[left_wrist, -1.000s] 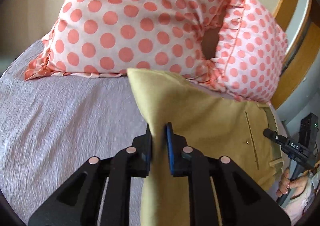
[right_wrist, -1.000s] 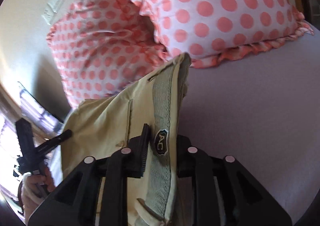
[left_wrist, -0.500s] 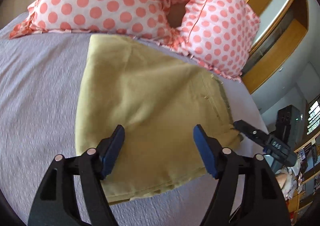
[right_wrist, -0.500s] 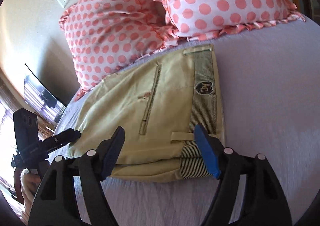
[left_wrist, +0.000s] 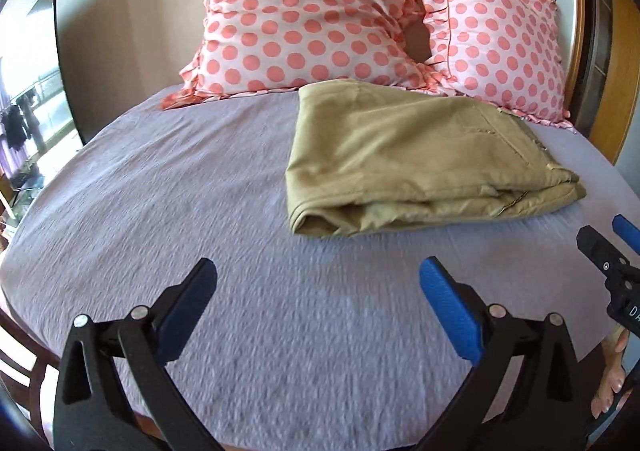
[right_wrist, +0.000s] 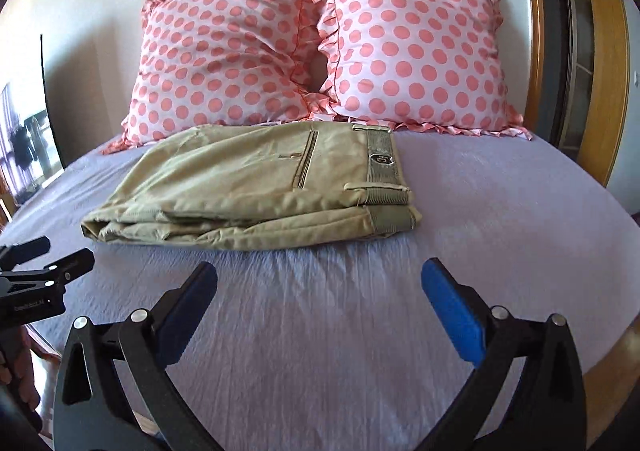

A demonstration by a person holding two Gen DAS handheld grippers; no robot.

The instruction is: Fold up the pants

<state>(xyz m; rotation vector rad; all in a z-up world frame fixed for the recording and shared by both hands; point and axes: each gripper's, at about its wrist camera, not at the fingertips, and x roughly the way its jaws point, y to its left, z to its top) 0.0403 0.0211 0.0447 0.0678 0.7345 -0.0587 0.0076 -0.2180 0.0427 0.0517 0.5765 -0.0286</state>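
Note:
The khaki pants [left_wrist: 416,155] lie folded in a flat stack on the lilac bed sheet [left_wrist: 180,211], just in front of the pillows. In the right wrist view the pants [right_wrist: 256,187] show the waistband with a dark badge on the right. My left gripper [left_wrist: 318,283] is open and empty, held above the sheet, short of the pants. My right gripper [right_wrist: 320,283] is open and empty too, held back from the stack. The right gripper's tip shows at the right edge of the left wrist view [left_wrist: 612,255].
Two pink polka-dot pillows [right_wrist: 224,55] [right_wrist: 416,51] lean against the wall behind the pants. A wooden bed frame [right_wrist: 540,51] runs along the right. A dark screen [left_wrist: 56,63] stands at the left. The bed's front edge is close below both grippers.
Both grippers were shut on the pants a second ago. They opened, let the pants drop folded on the sheet, and pulled back toward the bed's front edge.

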